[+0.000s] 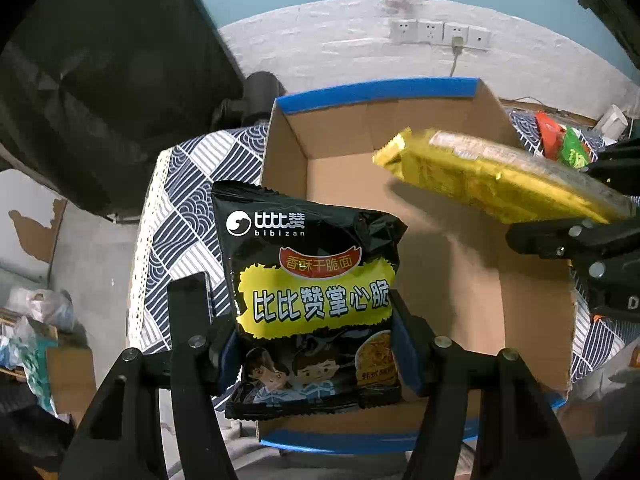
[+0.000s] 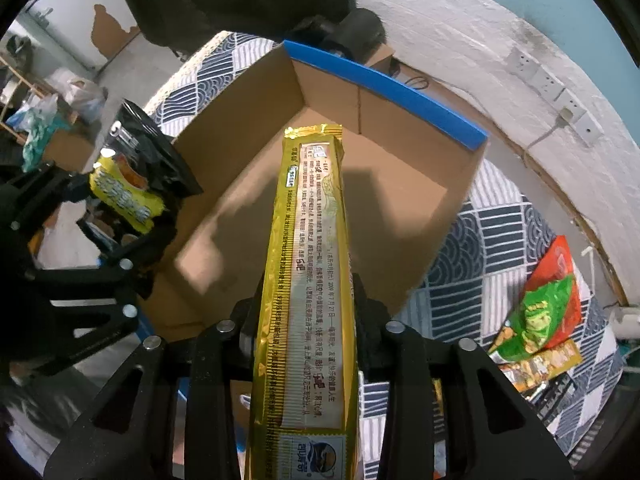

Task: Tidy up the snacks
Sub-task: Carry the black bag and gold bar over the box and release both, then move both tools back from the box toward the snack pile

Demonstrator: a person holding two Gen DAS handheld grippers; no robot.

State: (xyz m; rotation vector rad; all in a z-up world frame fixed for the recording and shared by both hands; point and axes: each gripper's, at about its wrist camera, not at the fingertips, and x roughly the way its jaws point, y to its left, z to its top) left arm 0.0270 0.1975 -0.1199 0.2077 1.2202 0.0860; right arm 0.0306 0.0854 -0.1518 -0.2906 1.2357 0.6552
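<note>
My left gripper (image 1: 308, 344) is shut on a black and yellow noodle snack bag (image 1: 312, 288), held upright over the near left edge of an open cardboard box (image 1: 460, 280) with blue-taped rims. My right gripper (image 2: 308, 316) is shut on a long gold biscuit pack (image 2: 312, 240), which points into the box above its floor. The gold pack (image 1: 496, 176) and the right gripper (image 1: 592, 216) show at the right of the left wrist view. The black bag (image 2: 136, 168) and the left gripper (image 2: 120, 216) show at the left of the right wrist view.
The box stands on a table with a blue and white patterned cloth (image 2: 500, 232). Red, green and orange snack bags (image 2: 540, 312) lie on the cloth right of the box. A white wall with sockets (image 1: 440, 32) is behind. Clutter and bags (image 1: 36, 320) sit on the floor at left.
</note>
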